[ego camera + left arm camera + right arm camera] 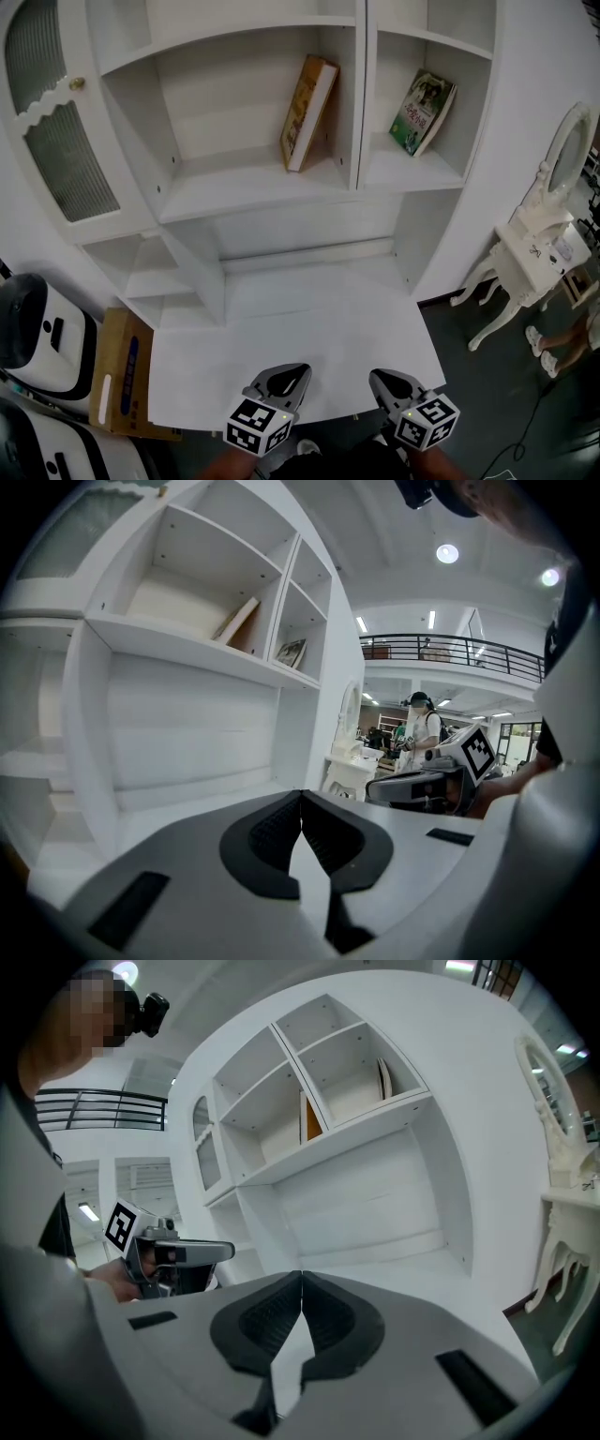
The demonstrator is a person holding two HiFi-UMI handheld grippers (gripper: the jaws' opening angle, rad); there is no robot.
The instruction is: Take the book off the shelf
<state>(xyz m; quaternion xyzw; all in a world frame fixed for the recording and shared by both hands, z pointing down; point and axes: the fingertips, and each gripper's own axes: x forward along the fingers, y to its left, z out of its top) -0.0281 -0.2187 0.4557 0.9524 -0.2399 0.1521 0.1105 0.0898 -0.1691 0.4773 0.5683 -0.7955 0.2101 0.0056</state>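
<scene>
Head view has your left tongs [296, 369] and right tongs [379, 376] side by side, low over the near edge of the worktop [309, 319]. Both are closed on nothing, and each gripper view shows the pads meeting at the tips. Two books stand on the shelf [253, 187], well ahead of and above the tongs. A yellow book [307, 111] beyond the left tongs leans on the divider, and a green book [423, 112] sits in the next bay beyond the right tongs, tilted the same way. Neither is touched yet. Choose one and open the tongs before you reach in. You'd likely do best to pinch the free edge that stands clear of the wall, then draw it straight out so it doesn't catch the divider. The worktop is smooth white. A dressing table [530, 244] stands right of the right tongs, and a box [122, 375] sits left of the left tongs.
</scene>
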